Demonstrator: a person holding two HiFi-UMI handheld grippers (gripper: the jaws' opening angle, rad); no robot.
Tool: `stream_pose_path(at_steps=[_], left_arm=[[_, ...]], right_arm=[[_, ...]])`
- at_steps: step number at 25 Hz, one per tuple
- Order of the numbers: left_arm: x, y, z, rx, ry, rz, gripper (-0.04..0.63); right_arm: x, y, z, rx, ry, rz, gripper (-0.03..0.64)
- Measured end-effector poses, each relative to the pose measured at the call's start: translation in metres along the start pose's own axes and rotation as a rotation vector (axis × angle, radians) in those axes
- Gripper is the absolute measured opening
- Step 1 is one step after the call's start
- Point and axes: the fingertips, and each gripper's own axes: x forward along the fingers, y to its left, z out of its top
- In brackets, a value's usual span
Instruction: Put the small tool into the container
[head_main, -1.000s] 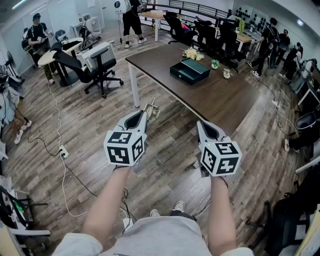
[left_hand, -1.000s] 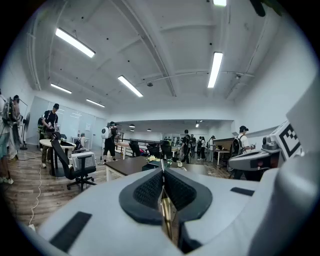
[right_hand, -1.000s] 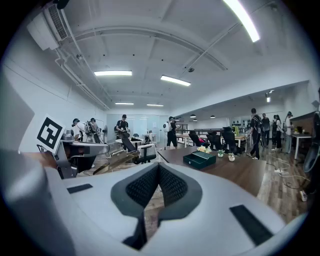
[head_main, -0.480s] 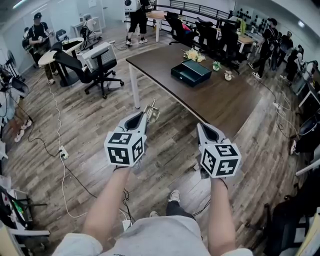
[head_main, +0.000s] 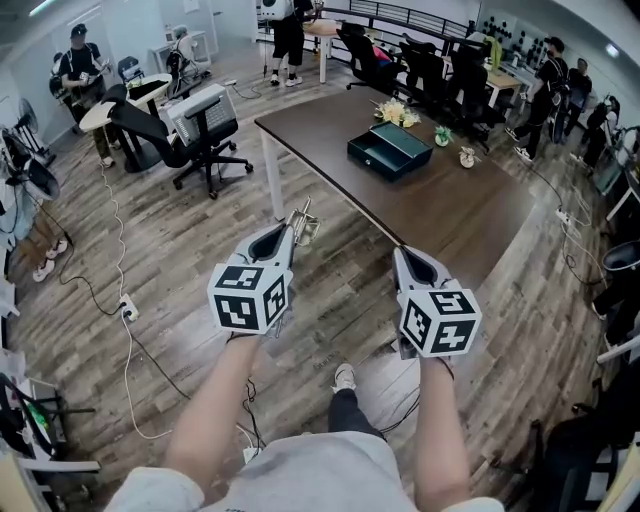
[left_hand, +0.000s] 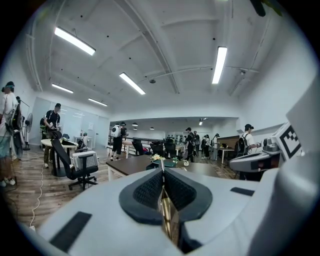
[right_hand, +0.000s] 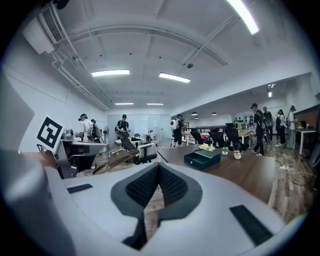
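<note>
My left gripper (head_main: 291, 230) is shut on the small brass-coloured tool (head_main: 304, 220), whose end sticks out past the fingertips. In the left gripper view the tool (left_hand: 166, 216) shows as a thin metal strip pinched between the dark pads. My right gripper (head_main: 398, 251) is held level beside it, jaws closed with nothing between them (right_hand: 159, 168). The container, a dark green box (head_main: 390, 150) with an open drawer, sits on the brown table (head_main: 450, 205) well ahead of both grippers. It also shows in the right gripper view (right_hand: 202, 158).
I stand on wood flooring short of the table's near corner and its white leg (head_main: 268, 180). Flowers (head_main: 397, 111) and small ornaments (head_main: 466, 156) sit behind the box. An office chair (head_main: 190, 130) stands to the left, a cable and power strip (head_main: 127, 304) lie on the floor, and people stand at the back.
The view has shifted a little towards the table and a foot has stepped forward. Both grippers keep the same pose, the left still holding the tool.
</note>
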Motion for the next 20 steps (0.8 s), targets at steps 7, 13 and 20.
stream_pose_path(at_steps=[7, 13, 20], left_arm=[[0.058, 0.014, 0.004, 0.006, 0.017, 0.02, 0.008], [0.118, 0.027, 0.009, 0.02, 0.037, 0.034, 0.009], [0.18, 0.029, 0.025, 0.028, 0.05, 0.053, 0.009]], right_arm=[[0.058, -0.034, 0.004, 0.015, 0.012, 0.033, 0.003], [0.115, -0.07, 0.011, 0.03, 0.02, 0.052, 0.003], [0.164, -0.114, 0.03, 0.031, 0.024, 0.083, 0.003]])
